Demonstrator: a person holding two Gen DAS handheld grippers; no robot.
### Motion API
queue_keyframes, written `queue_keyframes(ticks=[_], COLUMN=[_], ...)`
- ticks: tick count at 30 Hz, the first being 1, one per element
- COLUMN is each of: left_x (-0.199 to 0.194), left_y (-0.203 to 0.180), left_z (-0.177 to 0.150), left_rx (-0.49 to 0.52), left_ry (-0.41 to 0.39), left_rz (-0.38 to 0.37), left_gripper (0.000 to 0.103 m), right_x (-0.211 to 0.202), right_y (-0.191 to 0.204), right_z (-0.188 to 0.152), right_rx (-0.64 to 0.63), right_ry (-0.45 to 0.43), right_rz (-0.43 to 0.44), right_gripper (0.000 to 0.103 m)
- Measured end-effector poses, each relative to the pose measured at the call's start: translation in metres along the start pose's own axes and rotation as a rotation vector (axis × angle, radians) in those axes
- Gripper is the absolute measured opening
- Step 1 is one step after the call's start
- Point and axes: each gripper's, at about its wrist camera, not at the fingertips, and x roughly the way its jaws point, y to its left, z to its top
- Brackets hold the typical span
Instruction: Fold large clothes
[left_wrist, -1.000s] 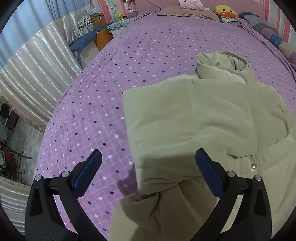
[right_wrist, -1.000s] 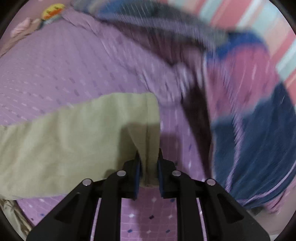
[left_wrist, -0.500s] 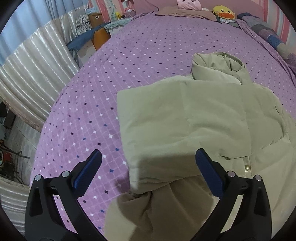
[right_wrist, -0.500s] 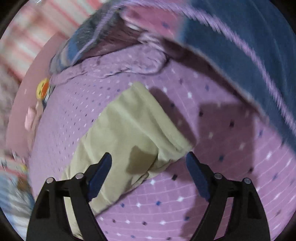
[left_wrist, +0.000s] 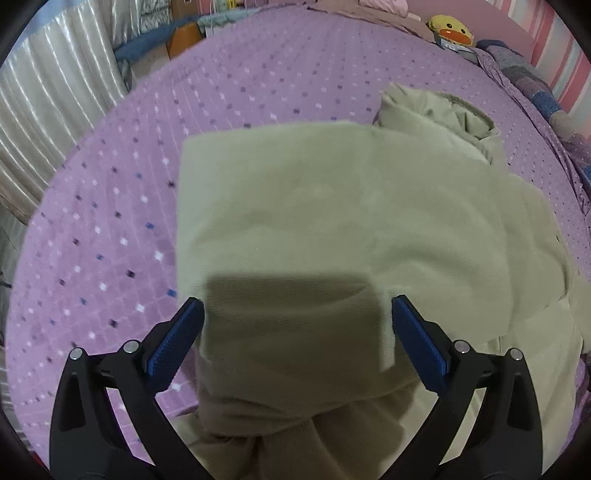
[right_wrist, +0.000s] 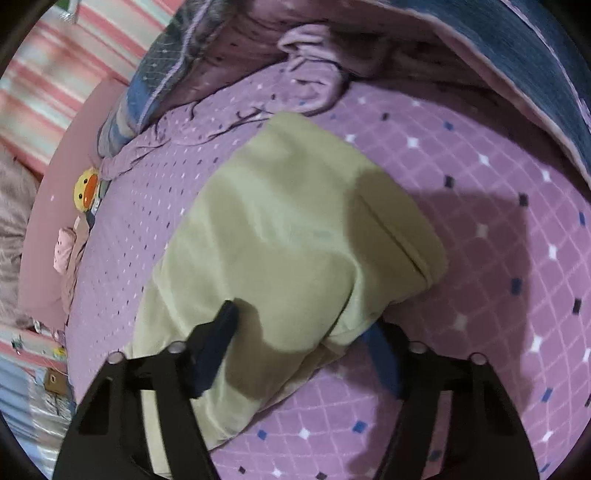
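Both grippers lowered closer onto jacket (left_wrist: 332, 229), left gripper (left_wrist: 297, 334) wide apart, right gripper (right_wrist: 306, 347) apart astride sleeve (right_wrist: 295, 236)

Black gripper (left_wrist: 295, 332) frame, ribbed blue pads (left_wrist: 177, 339).

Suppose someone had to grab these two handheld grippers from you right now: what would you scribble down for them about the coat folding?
Left gripper: open, empty, its fingers on either side of the folded sleeve.
Right gripper: open, straddling the other sleeve near its cuff, not clamped.
The green padded coat lies on the purple bedspread, hood toward the pillows.
Done: one sleeve folded across the body.
Left: fold in the other sleeve, then double the body.
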Motion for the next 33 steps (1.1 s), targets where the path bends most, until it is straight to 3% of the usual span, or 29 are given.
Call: queue_keyframes(ticks=[2,7,12,19,27,33], left_x=[0.001,0.003,0.004,-0.002,-0.009,-0.017], left_y=[-0.001,-0.008,-0.003,0.005,0.017,0.021], left_z=[-0.001,-0.004,-0.005,-0.006,-0.008,-0.007], left_rx=[0.019,0.111,0.104,0.106,0.067,0.069], left_ry=[-0.016,-0.053,-0.064,-0.057,-0.044,-0.054], left_rz=[0.008,0.056,0.03,0.002,-0.011,0.001], left_gripper=[0.1,0.1,0.097,0.093,0.09,0.09], right_x=[-0.001,-0.017,-0.048,-0.089,-0.124,-0.11], right_y=[0.007,0.04,0.073,0.164,0.287,0.34], right_z=[0.001,-0.003,-0.016,-0.061,-0.145,-0.223], right_rx=[-0.025,-0.194,-0.355,-0.624,-0.899,-1.035], right_ry=[-0.012,-0.076,-0.113,-0.124,-0.023,0.094], right_rz=[0.015,0.008,0.026,0.138,0.381,0.434], right_gripper=[0.044,0.019,0.018,0.018,0.009,0.005])
